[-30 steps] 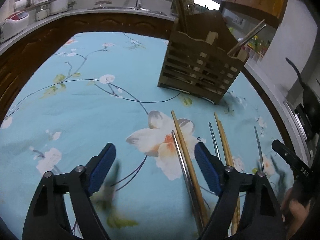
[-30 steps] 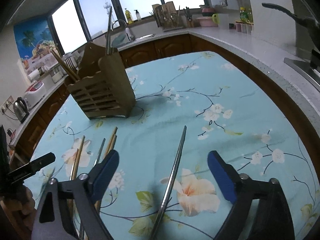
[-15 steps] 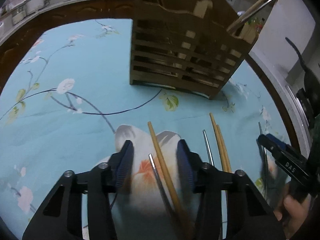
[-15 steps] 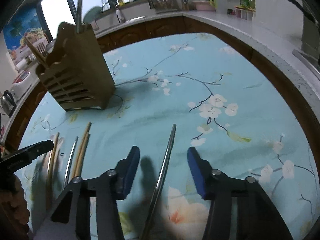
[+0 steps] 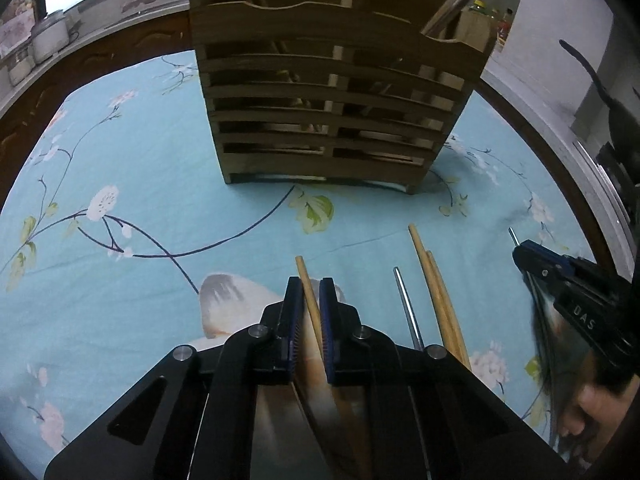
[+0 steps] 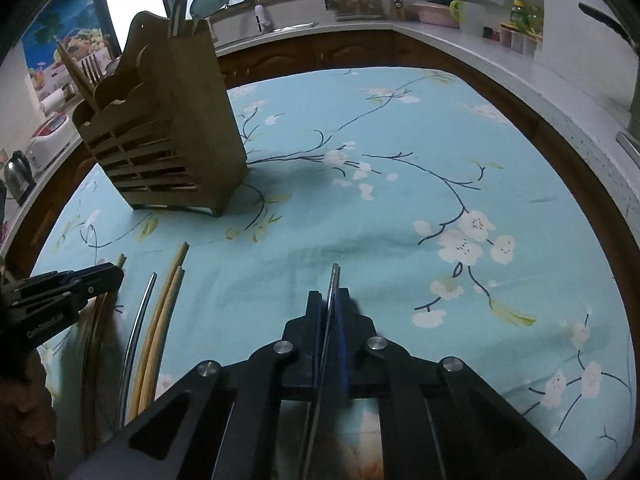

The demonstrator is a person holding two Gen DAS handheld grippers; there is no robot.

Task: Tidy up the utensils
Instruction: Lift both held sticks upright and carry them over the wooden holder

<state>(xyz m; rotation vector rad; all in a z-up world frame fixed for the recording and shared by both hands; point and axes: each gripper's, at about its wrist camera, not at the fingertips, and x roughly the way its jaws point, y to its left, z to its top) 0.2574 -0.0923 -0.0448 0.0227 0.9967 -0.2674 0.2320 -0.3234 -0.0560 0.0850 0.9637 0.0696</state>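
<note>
My left gripper point(image 5: 310, 284) is shut on a wooden chopstick point(image 5: 305, 280) whose tip sticks out ahead of the blue pads. To its right on the cloth lie a metal chopstick point(image 5: 406, 308) and a pair of wooden chopsticks point(image 5: 436, 292). My right gripper point(image 6: 329, 294) is shut on a metal chopstick point(image 6: 333, 278). The slatted wooden utensil holder point(image 5: 328, 120) stands ahead and holds several utensils; it also shows in the right wrist view point(image 6: 160, 140). The left gripper shows at the left of the right wrist view point(image 6: 64, 286).
A blue floral tablecloth point(image 6: 400, 184) covers the table. A wooden counter with a sink, bottles and jars curves behind it point(image 6: 360, 36). A kettle point(image 6: 18, 170) stands at the left. A dark pan handle point(image 5: 592, 76) sits at the right.
Both grippers have dropped closer to the cloth and closed: the left on a wooden chopstick, the right on a metal chopstick. The holder now looms larger in both views.
</note>
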